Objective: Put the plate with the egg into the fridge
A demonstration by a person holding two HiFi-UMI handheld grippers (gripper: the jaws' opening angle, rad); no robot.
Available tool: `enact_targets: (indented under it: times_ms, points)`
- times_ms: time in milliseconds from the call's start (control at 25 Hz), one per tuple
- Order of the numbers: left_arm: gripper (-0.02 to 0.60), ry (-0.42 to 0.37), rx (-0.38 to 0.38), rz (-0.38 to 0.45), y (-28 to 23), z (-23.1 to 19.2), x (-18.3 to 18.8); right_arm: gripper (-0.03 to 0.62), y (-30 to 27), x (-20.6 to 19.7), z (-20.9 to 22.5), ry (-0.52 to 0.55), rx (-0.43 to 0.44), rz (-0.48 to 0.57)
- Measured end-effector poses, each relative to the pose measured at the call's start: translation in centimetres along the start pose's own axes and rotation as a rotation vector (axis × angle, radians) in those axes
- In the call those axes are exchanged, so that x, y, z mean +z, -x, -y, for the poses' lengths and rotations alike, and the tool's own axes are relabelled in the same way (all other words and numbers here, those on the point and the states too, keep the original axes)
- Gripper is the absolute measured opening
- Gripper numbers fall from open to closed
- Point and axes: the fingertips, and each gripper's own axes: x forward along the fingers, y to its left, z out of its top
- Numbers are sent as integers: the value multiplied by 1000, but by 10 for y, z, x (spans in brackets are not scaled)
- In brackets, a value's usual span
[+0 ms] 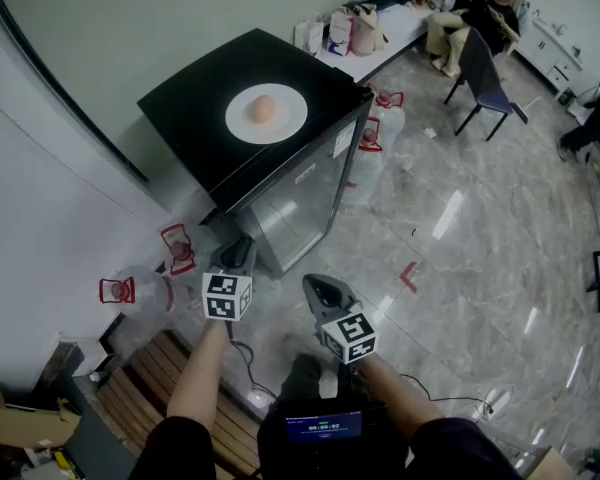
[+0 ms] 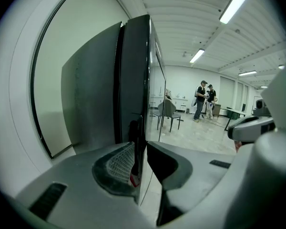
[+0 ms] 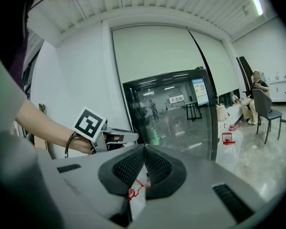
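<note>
Round white plate (image 1: 288, 128) sits flat atop the black glass-door fridge (image 1: 195, 93), with the tan egg (image 1: 263, 109) at its centre, long axis roughly up the head view. Left gripper (image 2: 140, 162) is clamped on the door edge (image 2: 133, 80). Right gripper (image 3: 144, 152) is closed tight, empty.

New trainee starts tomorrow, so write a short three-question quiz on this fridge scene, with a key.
1. True or false: the round white plate with the brown egg on it sits inside the small black glass-door fridge.
2. The right tongs are: A) open, B) shut with nothing held, C) shut on the plate.
3. What stands between the left tongs?
Key: 1 false, the plate sits on the fridge's top; 2 B; 3 the fridge's black door edge.
</note>
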Motion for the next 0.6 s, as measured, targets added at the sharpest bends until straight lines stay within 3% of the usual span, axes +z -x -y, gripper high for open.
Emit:
enact_targets:
  times_ms: [280,600]
  points:
    - [38,-14,29,6,-1,3,5,9,10,9,7,-4,-28,30]
    - [38,40,119,-5,1,6,5,9,24,-1,12,-7,-8,33]
